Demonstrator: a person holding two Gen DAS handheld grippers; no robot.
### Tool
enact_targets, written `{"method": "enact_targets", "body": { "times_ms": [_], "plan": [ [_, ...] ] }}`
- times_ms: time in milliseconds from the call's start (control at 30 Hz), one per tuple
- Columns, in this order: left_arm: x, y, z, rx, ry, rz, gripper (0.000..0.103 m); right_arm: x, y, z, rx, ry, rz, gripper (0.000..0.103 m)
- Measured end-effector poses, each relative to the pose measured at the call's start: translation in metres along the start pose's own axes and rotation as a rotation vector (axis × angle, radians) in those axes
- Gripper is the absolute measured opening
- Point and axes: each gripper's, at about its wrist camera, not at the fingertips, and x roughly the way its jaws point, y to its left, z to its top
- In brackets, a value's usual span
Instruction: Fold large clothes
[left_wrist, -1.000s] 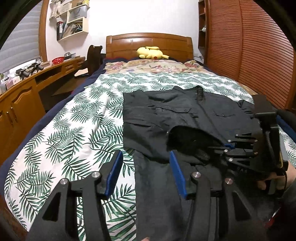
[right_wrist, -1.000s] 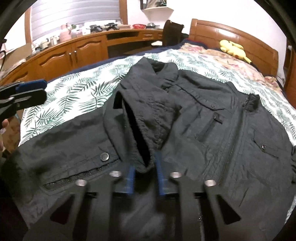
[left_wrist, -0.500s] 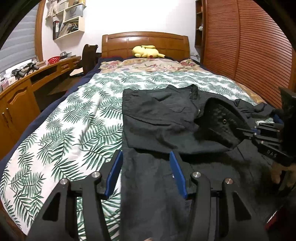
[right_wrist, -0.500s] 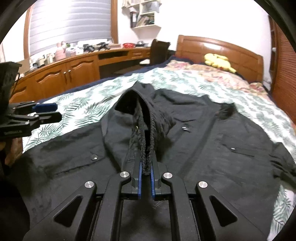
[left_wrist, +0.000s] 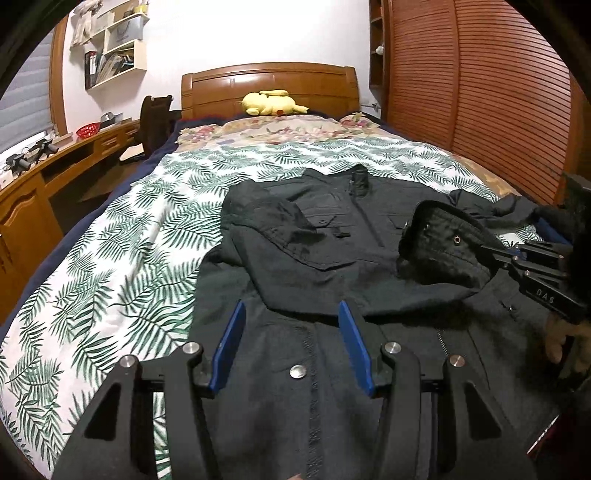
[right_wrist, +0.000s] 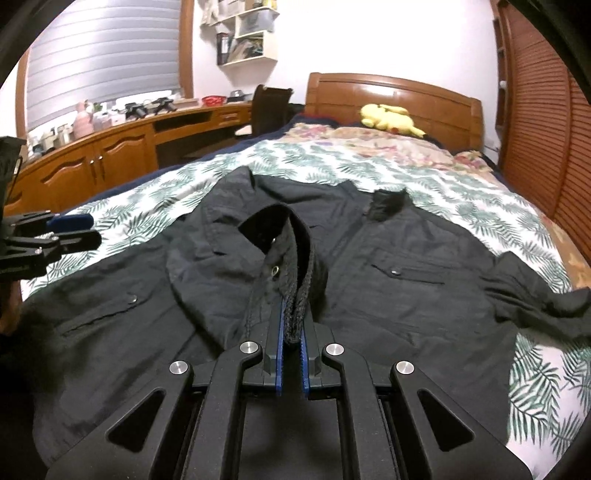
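While the left gripper hovers jaws apart above the jacket, right gripper jaws clamped on its cuff.

Your left wrist camera sits low at the foot of the bed, close over the jacket, facing straight up its length to the headboard. Your right wrist camera looks from the foot too, angled toward the desk, nearly touching the jacket. Both views share jacket, headboard, yellow plush toy, and each catches the other gripper at its edge.
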Motion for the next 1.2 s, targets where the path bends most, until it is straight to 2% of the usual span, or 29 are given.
{"method": "enact_targets", "body": {
  "times_ms": [100,333,833,933,967,1000,1067,1200],
  "plan": [
    [0.005,-0.008,0.002,0.007,0.005,-0.009,0.052,-0.008,-0.01,-0.004,0.013,-0.005,-0.042,0.004],
    [0.014,-0.027,0.007,0.023,0.016,-0.035,0.052,-0.024,-0.03,-0.017,0.063,0.01,-0.055,0.004],
    [0.022,-0.053,0.014,0.045,0.018,-0.048,0.052,-0.064,-0.013,-0.041,0.046,0.018,0.019,0.004],
    [0.024,-0.053,0.013,0.042,0.021,-0.042,0.052,-0.061,-0.015,-0.043,0.042,0.043,0.001,0.01],
    [0.024,-0.053,0.013,0.04,0.021,-0.041,0.052,-0.06,-0.016,-0.043,0.046,0.045,-0.005,0.017],
    [0.024,-0.052,0.013,0.038,0.021,-0.04,0.052,-0.059,-0.018,-0.043,0.055,0.052,-0.006,0.029],
    [0.024,-0.05,0.013,0.035,0.022,-0.039,0.052,-0.06,-0.019,-0.041,0.071,0.041,0.005,0.039],
    [0.023,-0.048,0.014,0.031,0.016,-0.04,0.052,-0.065,-0.018,-0.035,0.069,0.013,0.013,0.045]
  ]
}}
